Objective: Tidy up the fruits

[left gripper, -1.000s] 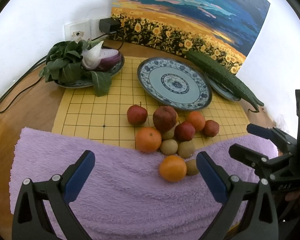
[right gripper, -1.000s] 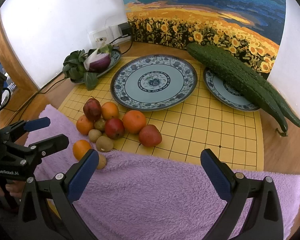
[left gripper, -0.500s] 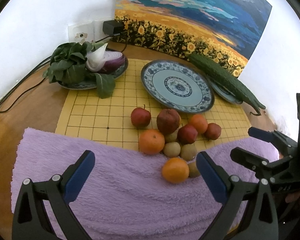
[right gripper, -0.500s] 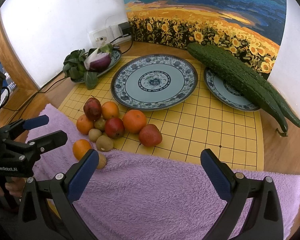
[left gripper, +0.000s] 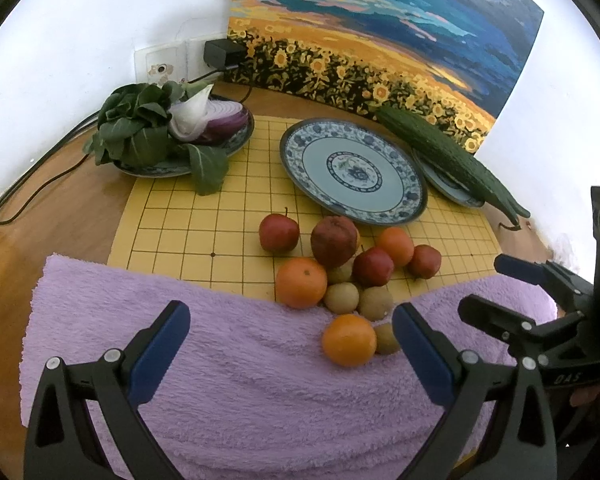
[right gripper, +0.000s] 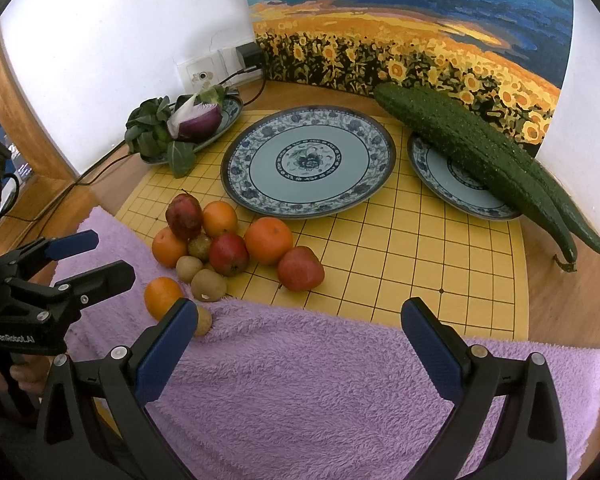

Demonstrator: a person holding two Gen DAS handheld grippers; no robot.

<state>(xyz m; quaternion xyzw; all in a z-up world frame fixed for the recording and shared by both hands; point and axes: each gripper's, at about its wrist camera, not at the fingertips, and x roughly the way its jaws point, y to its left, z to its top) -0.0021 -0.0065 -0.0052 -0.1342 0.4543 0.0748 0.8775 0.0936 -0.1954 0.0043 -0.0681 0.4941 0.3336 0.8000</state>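
A heap of fruit lies where the yellow grid mat (left gripper: pixel 188 216) meets the purple towel (left gripper: pixel 236 376): red apples (left gripper: pixel 279 232), oranges (left gripper: pixel 301 282) and small brown kiwis (left gripper: pixel 341 297). One orange (left gripper: pixel 348 340) and a kiwi (left gripper: pixel 387 338) rest on the towel. Behind the heap stands an empty blue patterned plate (left gripper: pixel 354 170) (right gripper: pixel 308 160). My left gripper (left gripper: pixel 290 350) hangs open over the towel, the orange just inside its right finger. My right gripper (right gripper: pixel 296 344) is open above the towel, right of the heap (right gripper: pixel 228 246); nothing is between its fingers.
A plate of leafy greens and a cut red onion (left gripper: pixel 208 122) stands at the back left. Two long cucumbers (right gripper: pixel 480 160) lie across a smaller plate (right gripper: pixel 456 182) at the back right. A sunflower painting (right gripper: pixel 412 32) leans on the wall; cables trail from a socket (left gripper: pixel 160 68).
The left wrist view has shifted slightly, so the fruit and plates sit a little further right and lower. The right gripper has barely moved. Both stay open.
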